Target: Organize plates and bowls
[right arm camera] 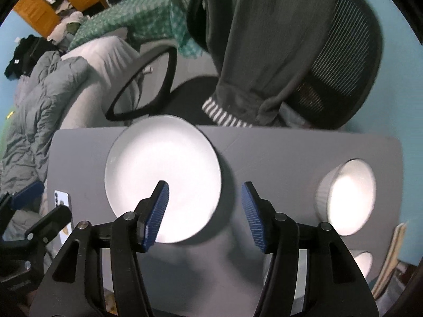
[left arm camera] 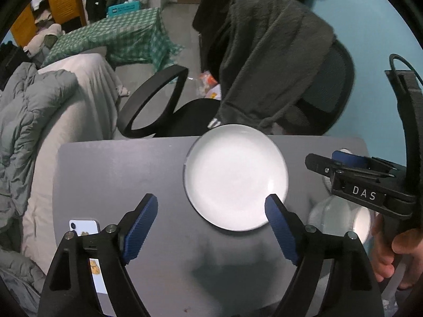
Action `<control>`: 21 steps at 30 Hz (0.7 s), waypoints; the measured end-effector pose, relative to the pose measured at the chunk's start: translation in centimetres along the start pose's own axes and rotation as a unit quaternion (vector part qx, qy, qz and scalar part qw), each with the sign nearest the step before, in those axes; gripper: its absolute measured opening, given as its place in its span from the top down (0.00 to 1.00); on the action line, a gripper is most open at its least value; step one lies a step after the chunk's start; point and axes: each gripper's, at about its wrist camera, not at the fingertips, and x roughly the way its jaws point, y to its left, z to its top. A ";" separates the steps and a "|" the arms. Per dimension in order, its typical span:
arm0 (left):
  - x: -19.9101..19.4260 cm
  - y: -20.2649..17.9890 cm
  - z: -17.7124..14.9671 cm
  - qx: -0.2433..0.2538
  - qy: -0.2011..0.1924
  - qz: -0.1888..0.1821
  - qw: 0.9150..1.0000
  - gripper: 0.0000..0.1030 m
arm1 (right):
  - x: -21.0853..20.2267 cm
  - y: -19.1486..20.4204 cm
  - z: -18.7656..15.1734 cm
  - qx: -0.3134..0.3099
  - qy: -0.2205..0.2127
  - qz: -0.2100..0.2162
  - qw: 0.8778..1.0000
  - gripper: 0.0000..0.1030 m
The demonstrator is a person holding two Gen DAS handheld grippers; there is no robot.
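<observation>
A white plate [left arm camera: 235,177] lies flat at the far side of the grey table [left arm camera: 119,171]. My left gripper [left arm camera: 211,198] hangs open above the table, with the plate's near edge under the gap and nothing held. In the right wrist view the plate [right arm camera: 164,174] lies left of centre. My right gripper [right arm camera: 205,185] is open over its right rim and holds nothing. A ribbed white bowl [right arm camera: 346,198] stands on the right, and another bowl [right arm camera: 363,261] shows partly behind the right finger. In the left wrist view the right gripper [left arm camera: 330,162] hides part of the bowls [left arm camera: 341,216].
A phone in a white case [left arm camera: 84,228] lies at the table's left edge. An office chair with a dark fleece [left arm camera: 264,66] draped over it stands behind the table. A bed with a grey quilt [left arm camera: 26,132] is on the left. Stacked papers [right arm camera: 391,259] sit at the right edge.
</observation>
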 end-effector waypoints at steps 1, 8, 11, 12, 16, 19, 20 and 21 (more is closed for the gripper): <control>-0.4 -0.1 -0.1 0.000 0.000 -0.004 1.000 0.18 | -0.8 0.0 -0.2 -0.002 -0.008 -0.004 1.000 0.39; -3.4 -1.1 -1.4 0.013 -0.029 0.013 0.999 0.18 | -6.1 -0.4 -2.1 0.000 -0.061 -0.022 0.998 0.33; -4.9 -1.7 -1.9 0.026 -0.046 0.022 0.998 0.18 | -8.0 -0.4 -2.9 0.001 -0.082 -0.028 0.996 0.33; -5.3 -2.0 -2.1 0.029 -0.048 0.020 0.998 0.18 | -8.5 -0.5 -3.1 0.001 -0.087 -0.030 0.996 0.33; -6.9 -2.5 -3.1 0.029 -0.061 -0.001 0.998 0.18 | -10.6 -0.6 -4.1 0.008 -0.108 -0.035 0.994 0.33; -8.4 -2.7 -3.8 0.021 -0.079 -0.029 0.996 0.18 | -11.9 -0.8 -5.0 0.018 -0.120 -0.042 0.992 0.32; -8.9 -2.8 -4.0 0.018 -0.083 -0.040 0.996 0.18 | -12.3 -0.9 -5.3 0.024 -0.123 -0.044 0.991 0.32; -9.2 -2.8 -4.1 0.016 -0.086 -0.050 0.995 0.18 | -12.6 -1.0 -5.6 0.028 -0.126 -0.045 0.991 0.32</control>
